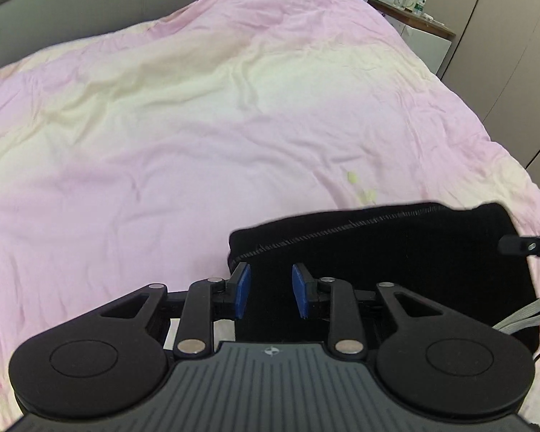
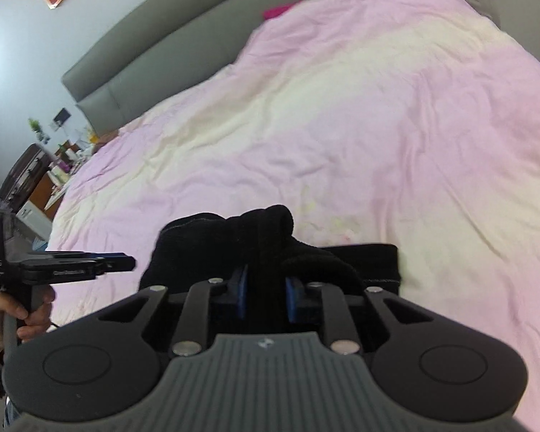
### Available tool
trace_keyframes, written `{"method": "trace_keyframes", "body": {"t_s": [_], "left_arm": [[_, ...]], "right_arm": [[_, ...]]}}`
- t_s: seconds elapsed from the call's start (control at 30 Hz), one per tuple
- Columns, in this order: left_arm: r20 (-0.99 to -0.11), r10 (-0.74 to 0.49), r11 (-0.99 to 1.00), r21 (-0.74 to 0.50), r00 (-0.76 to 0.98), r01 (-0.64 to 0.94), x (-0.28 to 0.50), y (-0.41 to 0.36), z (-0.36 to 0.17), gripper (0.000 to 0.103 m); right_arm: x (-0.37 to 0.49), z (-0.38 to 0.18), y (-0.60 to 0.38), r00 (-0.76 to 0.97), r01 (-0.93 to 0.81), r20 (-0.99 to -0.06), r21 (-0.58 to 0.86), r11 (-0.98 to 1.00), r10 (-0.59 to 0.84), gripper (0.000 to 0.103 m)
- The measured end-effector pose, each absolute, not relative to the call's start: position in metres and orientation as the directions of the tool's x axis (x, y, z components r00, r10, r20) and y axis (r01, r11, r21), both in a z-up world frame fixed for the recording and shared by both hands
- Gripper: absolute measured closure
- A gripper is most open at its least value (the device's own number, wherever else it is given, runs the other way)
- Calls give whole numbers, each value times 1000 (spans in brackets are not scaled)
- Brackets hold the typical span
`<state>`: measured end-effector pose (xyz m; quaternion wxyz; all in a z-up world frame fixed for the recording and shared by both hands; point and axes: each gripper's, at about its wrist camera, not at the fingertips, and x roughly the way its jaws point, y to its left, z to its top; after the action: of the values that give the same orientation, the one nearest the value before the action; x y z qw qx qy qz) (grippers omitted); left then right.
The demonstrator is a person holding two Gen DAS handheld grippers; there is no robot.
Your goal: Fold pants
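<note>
Here, black pants [image 1: 396, 262] lie partly folded near the bed's [image 1: 198, 126] front edge.
My right tongs [image 2: 266, 297] clench a raised fold; my left tongs [image 1: 270, 289] hang released. More folding remains, I judge.

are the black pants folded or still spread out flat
Folded: the black pants lie as a compact block on the pink bedcover, one bunched end pinched in the right gripper.

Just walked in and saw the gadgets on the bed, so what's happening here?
A person is folding black pants on a pink bedspread with two handheld grippers. The right gripper has its jaws closed on a bunched fold of the pants. The left gripper hangs over the near edge with its jaws apart, gripping nothing.
</note>
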<state>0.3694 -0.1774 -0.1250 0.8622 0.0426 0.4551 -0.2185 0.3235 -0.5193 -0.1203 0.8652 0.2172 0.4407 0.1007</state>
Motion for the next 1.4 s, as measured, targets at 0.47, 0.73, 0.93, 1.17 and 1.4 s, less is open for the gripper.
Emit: {"method": "trace_keyframes", "body": {"t_s": [0.47,0.73,0.93,1.17,1.4], "left_arm": [[-875,-123,902,99,468,421,402,-232,-183,90],[-825,-265,866,24,499,499,378,-227,-137,89],[-847,-259,838,42,464,544,380,-245,-159,89],[-852,-240,839,59,465,541,391,-255,-183,89],[-850,-228,846,68,474,529,389,-255,-181,89]], "right_arm": [[324,-118,-514,577,-16,-815,47,999,48,72],[346,-107,-475,594,-113,-797,48,992,106,76],[362,-152,-472,525,-80,-848,29,996,67,76],[371,-184,-480,526,-77,-849,18,997,55,71],[375,-191,-497,517,-4,-851,101,995,88,57]]}}
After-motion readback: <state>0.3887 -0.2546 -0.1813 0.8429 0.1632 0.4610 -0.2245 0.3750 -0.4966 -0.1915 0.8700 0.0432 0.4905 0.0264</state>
